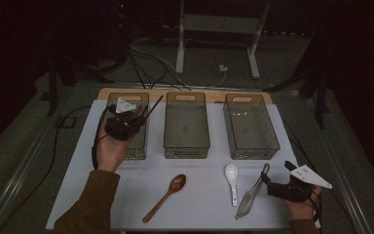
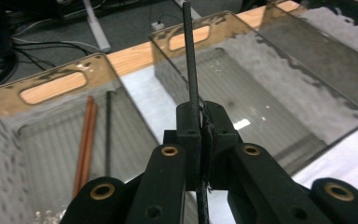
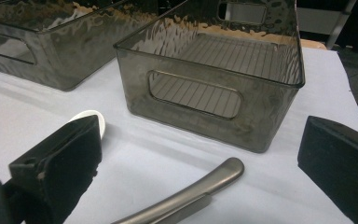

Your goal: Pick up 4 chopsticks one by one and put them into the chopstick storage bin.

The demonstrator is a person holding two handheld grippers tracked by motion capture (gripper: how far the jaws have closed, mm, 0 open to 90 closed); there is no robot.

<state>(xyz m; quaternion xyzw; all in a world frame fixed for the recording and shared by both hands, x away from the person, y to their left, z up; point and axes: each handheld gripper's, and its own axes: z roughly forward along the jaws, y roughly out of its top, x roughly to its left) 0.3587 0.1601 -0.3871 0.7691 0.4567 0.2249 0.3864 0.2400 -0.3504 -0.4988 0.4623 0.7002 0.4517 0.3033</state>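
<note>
left gripper [image 2: 200,126] – jaws clamped on black chopstick [image 2: 191,60] over left bin [image 2: 51,70] | right gripper [image 3: 200,168] – jaws wide, nothing gripped, metal handle [image 3: 200,186] between | no writing legible

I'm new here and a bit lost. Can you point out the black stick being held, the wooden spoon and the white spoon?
black chopstick [image 2: 189,56]: left gripper view, on its shaft above the jaws.
wooden spoon [image 1: 177,183]: high view, on its bowl.
white spoon [image 1: 231,173]: high view, on its bowl.
</note>
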